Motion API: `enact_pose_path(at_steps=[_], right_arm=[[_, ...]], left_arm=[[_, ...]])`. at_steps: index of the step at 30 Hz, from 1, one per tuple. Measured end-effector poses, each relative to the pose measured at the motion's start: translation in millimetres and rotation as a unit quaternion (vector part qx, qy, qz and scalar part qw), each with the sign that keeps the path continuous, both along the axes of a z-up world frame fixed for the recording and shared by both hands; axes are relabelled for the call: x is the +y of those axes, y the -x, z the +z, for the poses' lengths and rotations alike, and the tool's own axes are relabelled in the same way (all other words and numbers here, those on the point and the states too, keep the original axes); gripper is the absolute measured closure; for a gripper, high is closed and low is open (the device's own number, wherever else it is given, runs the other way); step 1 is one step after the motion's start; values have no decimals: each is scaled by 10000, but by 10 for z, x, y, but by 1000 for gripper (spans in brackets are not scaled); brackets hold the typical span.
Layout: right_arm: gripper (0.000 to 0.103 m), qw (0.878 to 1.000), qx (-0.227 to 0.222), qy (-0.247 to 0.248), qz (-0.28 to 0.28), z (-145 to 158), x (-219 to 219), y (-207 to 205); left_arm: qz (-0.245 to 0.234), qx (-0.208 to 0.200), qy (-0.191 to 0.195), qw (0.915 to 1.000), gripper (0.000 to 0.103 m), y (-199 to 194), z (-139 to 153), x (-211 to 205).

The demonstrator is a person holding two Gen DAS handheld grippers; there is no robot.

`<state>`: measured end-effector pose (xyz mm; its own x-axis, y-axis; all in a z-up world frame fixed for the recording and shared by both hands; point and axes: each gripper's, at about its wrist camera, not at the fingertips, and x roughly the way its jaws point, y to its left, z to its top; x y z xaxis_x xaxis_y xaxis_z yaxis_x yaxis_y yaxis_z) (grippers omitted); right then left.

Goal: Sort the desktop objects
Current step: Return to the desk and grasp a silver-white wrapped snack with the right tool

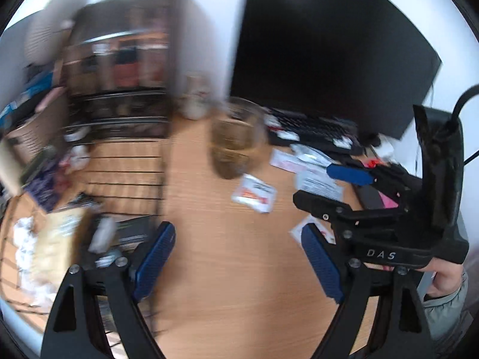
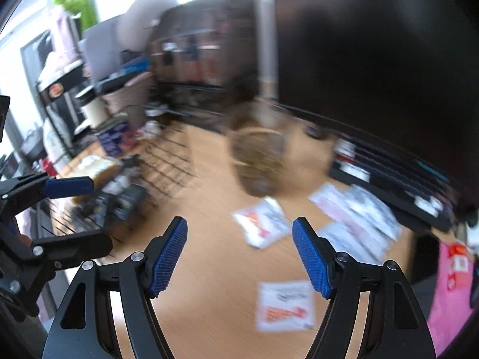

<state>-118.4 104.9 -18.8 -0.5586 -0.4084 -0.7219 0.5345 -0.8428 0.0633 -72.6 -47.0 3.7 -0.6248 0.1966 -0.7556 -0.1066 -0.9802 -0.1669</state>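
Step in hand: both grippers are hanging empty over the wooden desk, which reads as the gap between one pick and the next; both views are smearing with blur.
Left gripper: its jaws are standing wide apart, nothing lying between the blue pads, only bare desk showing below them.
Right gripper: its jaws are standing partly open and are gripping nothing; in the left wrist view it is sitting at the right, a hand holding it.
Task's things: loose white packets are lying scattered on the desk; one packet with orange print is lying just below and between the right gripper's pads, another a little beyond them.
Further clutter: more packets are lying beside the keyboard, with a glass cup standing between them and the wire basket.
Basket: it is already holding boxes and papers, so it is probably the sorting place, though that is a judgement.
Next move: likely the right gripper is needing to settle over the nearest packet and close on its thin edge, pressing low against the desk.
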Motion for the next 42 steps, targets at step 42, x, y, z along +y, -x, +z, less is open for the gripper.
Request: enact_pose_path(at_steps=[42], right_arm=[[65,9976,-491,-389,-310,-976,1039,461]], left_arm=[[-369,-878,886,9915,16,1422,-1259,643]])
